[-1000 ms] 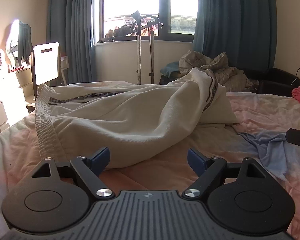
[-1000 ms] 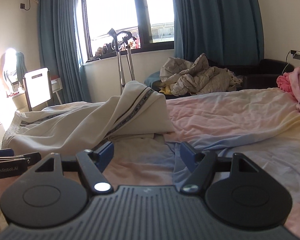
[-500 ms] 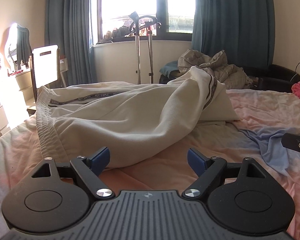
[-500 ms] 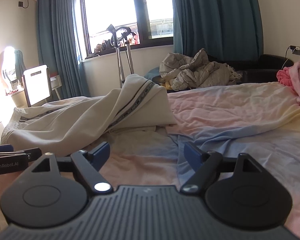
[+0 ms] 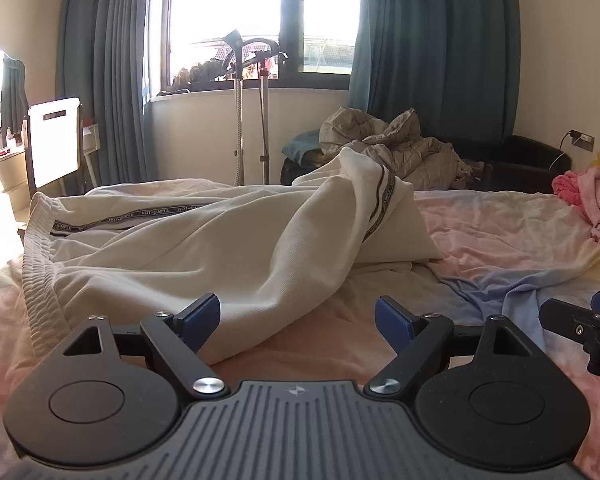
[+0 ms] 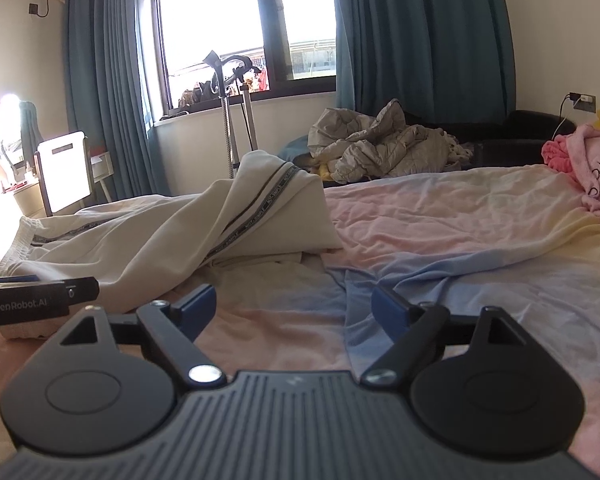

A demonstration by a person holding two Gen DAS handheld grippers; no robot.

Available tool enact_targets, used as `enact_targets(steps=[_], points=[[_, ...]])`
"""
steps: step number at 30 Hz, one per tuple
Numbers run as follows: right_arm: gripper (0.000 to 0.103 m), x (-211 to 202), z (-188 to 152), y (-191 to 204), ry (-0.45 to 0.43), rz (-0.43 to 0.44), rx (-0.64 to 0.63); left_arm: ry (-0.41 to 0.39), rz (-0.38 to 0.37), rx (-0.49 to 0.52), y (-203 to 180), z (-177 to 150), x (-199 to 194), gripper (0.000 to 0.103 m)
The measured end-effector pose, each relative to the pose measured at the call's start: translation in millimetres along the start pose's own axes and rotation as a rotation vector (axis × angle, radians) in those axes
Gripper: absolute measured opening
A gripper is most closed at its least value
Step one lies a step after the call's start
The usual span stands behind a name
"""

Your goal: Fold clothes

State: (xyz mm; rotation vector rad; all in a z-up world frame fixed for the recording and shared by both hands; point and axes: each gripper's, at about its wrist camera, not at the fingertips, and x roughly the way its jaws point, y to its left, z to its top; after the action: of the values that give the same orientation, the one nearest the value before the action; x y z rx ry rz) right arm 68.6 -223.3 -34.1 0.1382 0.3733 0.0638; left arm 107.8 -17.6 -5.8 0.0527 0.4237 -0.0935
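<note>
Sunlit and curtained, the bedroom is filled by a bed [image 5: 500, 236] on which cream trousers [image 5: 204, 248] are spread, waistband [image 5: 40, 264] at the left and legs run rightward, so the long axis lies across both views, with the far leg end humped up and doubled over. Soft, light, limp cloth is judged likely to sag and slide, so hold is best taken at the waistband and at the leg hems. Nothing is held: the left gripper [image 5: 298, 316] is spread wide at the near fabric edge, the right gripper [image 6: 294, 308] is opening over bare sheet.
</note>
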Motion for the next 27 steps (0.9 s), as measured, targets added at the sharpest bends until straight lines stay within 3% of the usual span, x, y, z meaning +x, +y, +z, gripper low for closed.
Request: enact_targets(steps=[8,15,18,19,20,22,27], points=[[0.086,-2,15,-22,-0.046,-0.063,0.054,0.022,-0.005,0.124,-43,30,111,0.084],[0.087,12,19,-44,-0.029,-0.068,0.09,0.062,0.035,0.11,-56,59,214,0.081],[0.087,23,15,-51,-0.007,-0.049,0.11,0.07,0.034,0.093,-59,73,248,0.068],[0.087,26,13,-54,-0.004,-0.051,0.113,0.086,0.02,0.086,-59,77,256,0.055],[0.087,30,12,-57,-0.002,-0.053,0.116,0.112,-0.006,0.079,-59,80,261,0.032],[0.087,37,10,-63,0.003,-0.064,0.129,0.14,-0.052,0.04,-55,83,260,0.016],[0.087,49,8,-73,0.002,-0.115,0.157,0.11,-0.197,0.086,-57,86,207,0.007]])
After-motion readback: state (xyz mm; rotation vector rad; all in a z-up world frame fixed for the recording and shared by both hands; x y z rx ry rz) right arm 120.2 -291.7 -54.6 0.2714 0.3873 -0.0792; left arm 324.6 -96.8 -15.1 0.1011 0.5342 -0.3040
